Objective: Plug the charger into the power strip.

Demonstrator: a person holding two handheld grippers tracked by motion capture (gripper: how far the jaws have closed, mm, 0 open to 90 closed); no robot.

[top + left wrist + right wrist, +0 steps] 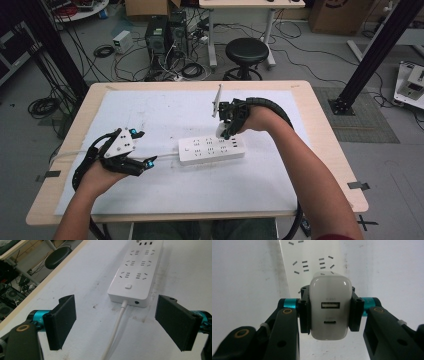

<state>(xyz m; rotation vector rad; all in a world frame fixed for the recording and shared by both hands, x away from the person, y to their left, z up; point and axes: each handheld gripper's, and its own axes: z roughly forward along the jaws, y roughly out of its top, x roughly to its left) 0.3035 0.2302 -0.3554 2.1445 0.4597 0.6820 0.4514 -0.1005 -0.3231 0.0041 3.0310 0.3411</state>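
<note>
A white charger (330,307) is held tight between the two black jaws of the right gripper (329,311). Two ports are seen on its face, a wide one above and a small rounded one below. Small grey writing is printed over each port, but it is too faint to be read. In the high view the charger (221,131) is seen just above the right end of the white power strip (212,148), which is laid flat near the middle of the white sheet (150,115) on the table (320,125). Whether the charger touches the strip cannot be told, because the prongs are hidden behind its body. No brand name can be made out on the strip. In the left gripper view a small square button (128,286) is seen near the strip's close end, and a white cord (117,322) is run out of that end and cut off at the bottom edge. The left gripper (116,323) is held wide open with nothing gripped; the cord is seen on the sheet between its jaws. The far end of the strip is cut off at the top of that view.
</note>
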